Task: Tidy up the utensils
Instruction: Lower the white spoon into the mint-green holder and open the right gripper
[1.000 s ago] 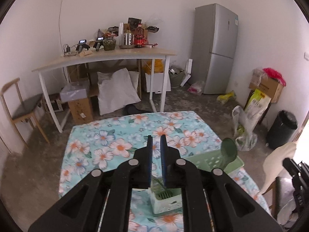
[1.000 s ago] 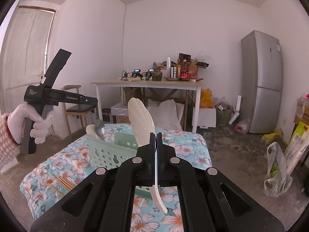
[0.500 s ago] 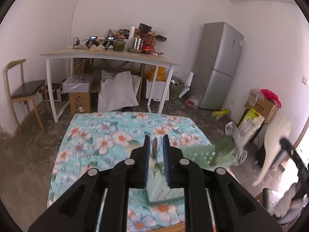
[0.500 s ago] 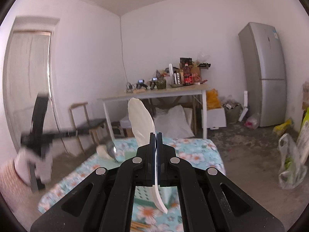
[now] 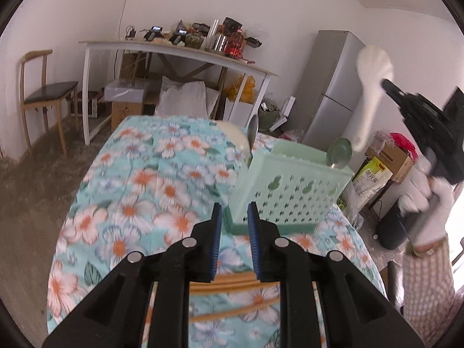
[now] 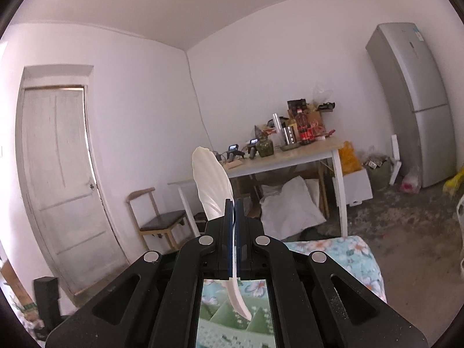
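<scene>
The right hand-held gripper (image 6: 234,211) is raised high and tilted upward, looking across the room rather than down, and its blue pads are clenched on the neck of a white rice paddle (image 6: 213,182); the paddle's broad blade stands above the fingertips while its curved handle hangs down behind them over the mint-green utensil basket (image 6: 232,319). From the left wrist view, that same right hand-held gripper (image 5: 390,85) is gripped in a white-gloved hand (image 5: 426,200), held up well above and to the right of the basket, with the paddle (image 5: 372,81) angled down toward it. The left hand-held gripper (image 5: 234,208) points low over the bench (image 5: 139,179) with its floral cloth, its jaws parted and holding nothing, the fingertips just at the basket's (image 5: 293,194) near lower corner. A metal spoon (image 5: 253,133) and a green ladle (image 5: 339,153) stand upright in the basket, and wooden chopsticks (image 5: 232,282) lie on the cloth just beneath the left fingers.
</scene>
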`<state>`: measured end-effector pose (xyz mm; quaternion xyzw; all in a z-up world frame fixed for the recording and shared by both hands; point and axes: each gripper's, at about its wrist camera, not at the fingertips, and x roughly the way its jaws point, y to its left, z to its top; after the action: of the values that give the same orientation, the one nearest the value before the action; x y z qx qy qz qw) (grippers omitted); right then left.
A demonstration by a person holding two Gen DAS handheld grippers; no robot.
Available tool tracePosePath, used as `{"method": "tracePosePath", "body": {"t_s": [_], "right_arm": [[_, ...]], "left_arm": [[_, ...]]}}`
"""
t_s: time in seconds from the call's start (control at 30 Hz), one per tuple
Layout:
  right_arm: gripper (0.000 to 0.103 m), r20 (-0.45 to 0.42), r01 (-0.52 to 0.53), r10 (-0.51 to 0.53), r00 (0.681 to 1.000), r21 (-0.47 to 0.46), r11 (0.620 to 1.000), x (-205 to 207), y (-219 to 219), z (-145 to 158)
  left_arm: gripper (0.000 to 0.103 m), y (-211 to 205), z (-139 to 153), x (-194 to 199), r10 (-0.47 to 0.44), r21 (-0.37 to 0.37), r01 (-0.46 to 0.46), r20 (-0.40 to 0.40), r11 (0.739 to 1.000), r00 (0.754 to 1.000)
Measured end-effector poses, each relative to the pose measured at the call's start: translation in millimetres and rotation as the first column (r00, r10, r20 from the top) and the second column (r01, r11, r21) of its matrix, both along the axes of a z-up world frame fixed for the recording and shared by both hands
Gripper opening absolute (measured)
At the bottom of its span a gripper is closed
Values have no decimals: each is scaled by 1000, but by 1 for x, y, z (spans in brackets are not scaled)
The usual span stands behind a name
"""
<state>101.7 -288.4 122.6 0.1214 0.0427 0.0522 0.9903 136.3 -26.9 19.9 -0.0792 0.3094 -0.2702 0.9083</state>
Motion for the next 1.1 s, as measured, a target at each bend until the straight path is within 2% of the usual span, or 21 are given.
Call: {"method": "tracePosePath", "body": {"t_s": [0.23,0.47,0.57,0.8,1.1], "right_arm": [[0,-103,59,-64,993,-52,997,24,2,-46],[0,-173,71,-82,982,-74,995,28,7,-69],[1,-187,75,-93,978,-103,992,23,13,-72],[13,-166,93,-124,978,-180,979,2,24,-70],[22,-102,98,-117,988,-175,980,-33,24,-50]], "left_arm": [[17,4,-8,-5,-20,27,20,13,999,1000],[17,4,-16,-1,-26,14,26,-6,1000,1000],[17,3,-19,0,-25,10,25,-17,1000,1000],[18,2,-23,1,-26,11,26,-25,1000,999],[22,1,-22,-5,-26,19,26,-27,999,999]]}}
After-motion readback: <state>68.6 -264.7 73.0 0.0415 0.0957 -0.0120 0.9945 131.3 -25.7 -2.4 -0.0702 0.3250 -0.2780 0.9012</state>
